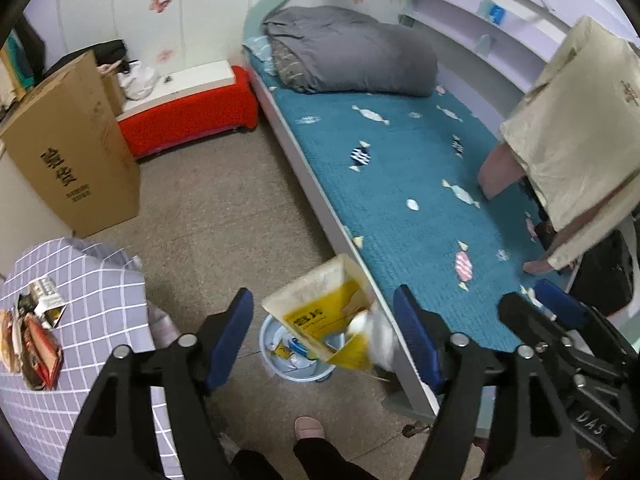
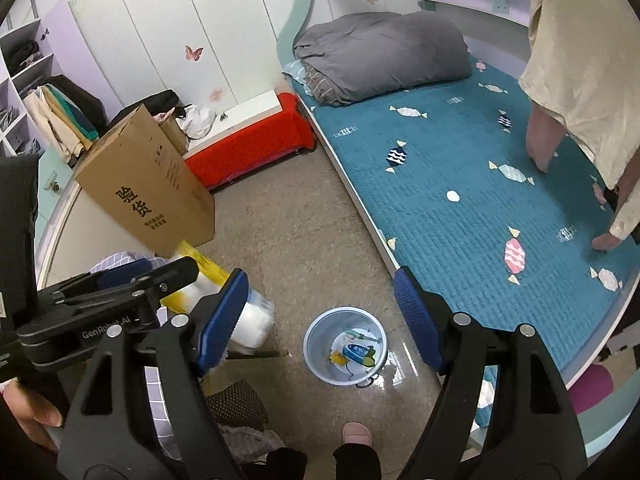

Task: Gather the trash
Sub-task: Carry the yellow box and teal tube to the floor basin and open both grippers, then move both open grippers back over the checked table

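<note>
A yellow-and-white snack bag (image 1: 324,312), blurred, is seen in mid-air between the spread blue pads of the left gripper (image 1: 324,336), touched by neither pad, with a blurred white wad (image 1: 376,334) beside its lower right corner. It hangs directly above a pale blue bin (image 1: 280,354) that stands on the speckled floor (image 1: 240,208) just beside the white edge of the bed. In the right wrist view the bin (image 2: 320,340) is seen from above, with a blue-and-white wrapper (image 2: 358,351) and a few yellow scraps lying on its bottom. The right gripper (image 2: 320,320) is held wide open with nothing between its pads, the bin being framed in the gap. In that view the bag (image 2: 200,276) and the wad (image 2: 252,320) are partly hidden behind the left gripper (image 2: 120,280) at the left.

More litter (image 1: 32,340), a red packet and crumpled wrappers, lies on a table under a lilac checked cloth (image 1: 88,304) at the lower left. Beyond it, a tall cardboard box (image 1: 76,152) leans against the wall next to a red bench (image 1: 188,120). A teal quilted cover (image 1: 400,184) with a sweet pattern lies on the bed, and a folded grey duvet (image 1: 352,48) rests at its head. A slipper (image 1: 308,428) of the person shows at the lower edge.
</note>
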